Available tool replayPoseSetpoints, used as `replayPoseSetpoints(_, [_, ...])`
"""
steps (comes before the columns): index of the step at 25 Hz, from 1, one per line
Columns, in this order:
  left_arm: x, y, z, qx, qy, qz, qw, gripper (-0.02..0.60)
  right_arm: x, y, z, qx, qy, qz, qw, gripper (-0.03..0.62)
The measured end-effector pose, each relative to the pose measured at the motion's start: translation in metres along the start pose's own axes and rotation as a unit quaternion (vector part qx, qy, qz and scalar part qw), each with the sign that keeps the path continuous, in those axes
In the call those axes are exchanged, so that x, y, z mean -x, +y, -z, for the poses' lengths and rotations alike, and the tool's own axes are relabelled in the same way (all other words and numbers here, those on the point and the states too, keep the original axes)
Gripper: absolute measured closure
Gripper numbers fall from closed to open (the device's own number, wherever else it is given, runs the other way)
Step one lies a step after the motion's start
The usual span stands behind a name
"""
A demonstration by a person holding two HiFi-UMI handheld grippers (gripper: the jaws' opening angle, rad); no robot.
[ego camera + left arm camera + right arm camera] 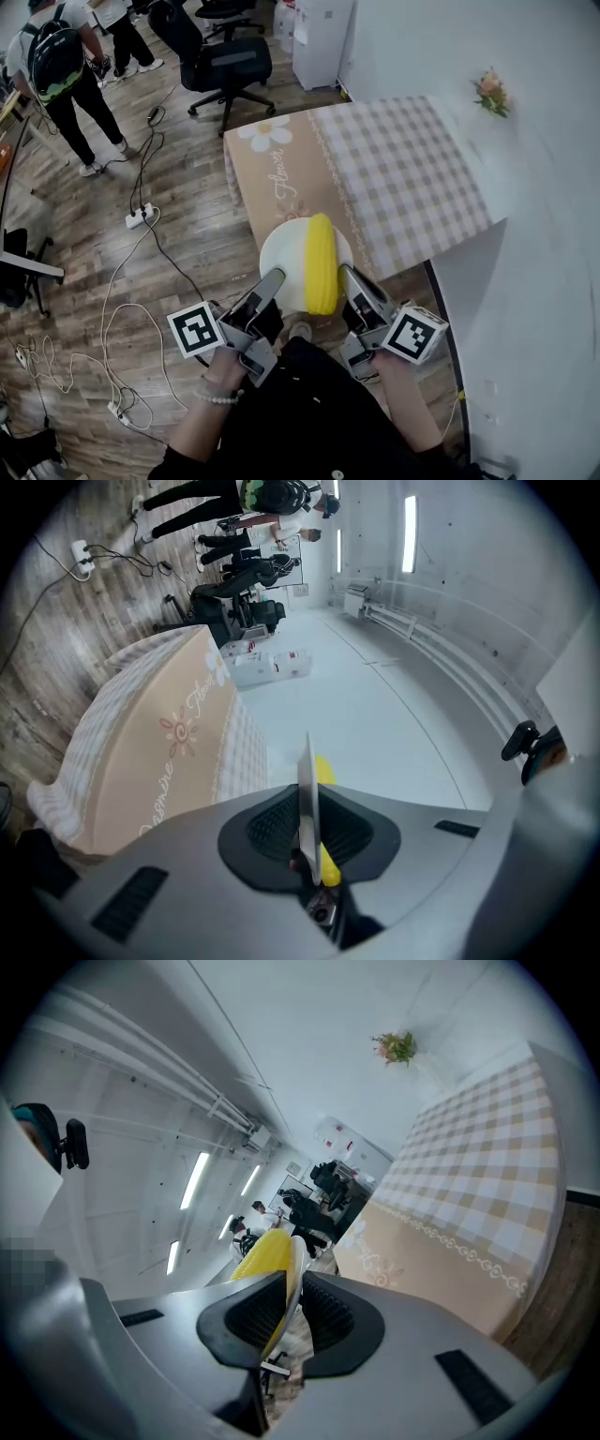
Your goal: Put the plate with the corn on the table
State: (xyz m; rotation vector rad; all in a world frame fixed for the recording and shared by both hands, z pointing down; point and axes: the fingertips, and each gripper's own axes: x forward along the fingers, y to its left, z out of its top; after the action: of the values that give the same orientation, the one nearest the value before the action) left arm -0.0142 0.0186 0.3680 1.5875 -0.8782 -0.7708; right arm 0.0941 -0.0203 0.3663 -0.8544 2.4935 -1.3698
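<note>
Right, the plate (281, 255) is up in the air, carried level between the two grippers, with the corn (321, 262) lying lengthwise across its middle. It sits at the near end of the bench (403, 159), its far rim overlapping the hanging edge of the cloth (281, 178), the rest of it over the wooden floor (187, 197).

The left gripper (268, 281) is pinching the plate's left rim: in the left gripper view the rim (307, 789) stands edge-on, clamped between the ribbed pads (272, 827), a sliver of yellow corn just behind it. The right gripper (351, 279) bites the opposite rim; in the right gripper view its pads (323, 1312) press on the thin white edge (294, 1265), corn (262, 1252) right beside.

Beyond that, the bench wears a checked cloth with a tan flowered border. A sprig of flowers (490, 92) lies on the white surface to the right. Further out, an office chair (225, 64), a person (58, 70) with a backpack, and a power strip (139, 217) with cables trailing over the floor.
</note>
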Motion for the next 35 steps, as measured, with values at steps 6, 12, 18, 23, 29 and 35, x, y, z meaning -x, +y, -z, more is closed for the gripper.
replayPoseSetpoints(6, [-0.037,0.007,-0.041,0.004,-0.012,-0.008,0.9999,0.538,-0.042,-0.02,-0.034,0.001,0.016,0.01,1.0,0.511])
replayPoseSetpoints(12, [-0.063,0.019,-0.046,0.012,-0.015,-0.022,0.9996,0.54,-0.054,-0.041,-0.05,-0.009,0.018,0.006,1.0,0.511])
replayPoseSetpoints(18, [-0.062,0.017,-0.043,0.007,-0.01,-0.028,0.9995,0.54,-0.048,-0.042,-0.049,-0.006,0.02,0.015,1.0,0.51])
replayPoseSetpoints(23, [-0.068,0.019,-0.043,0.003,0.006,-0.034,0.9994,0.54,-0.048,-0.048,-0.05,-0.005,0.018,0.022,1.0,0.51])
replayPoseSetpoints(29, [-0.079,0.022,-0.051,0.005,0.026,-0.032,0.9992,0.54,-0.054,-0.052,-0.056,-0.007,0.005,0.033,0.999,0.51])
replayPoseSetpoints(35, [-0.092,0.022,-0.054,0.004,0.054,-0.022,0.9983,0.54,-0.051,-0.055,-0.063,-0.003,-0.018,0.055,0.998,0.51])
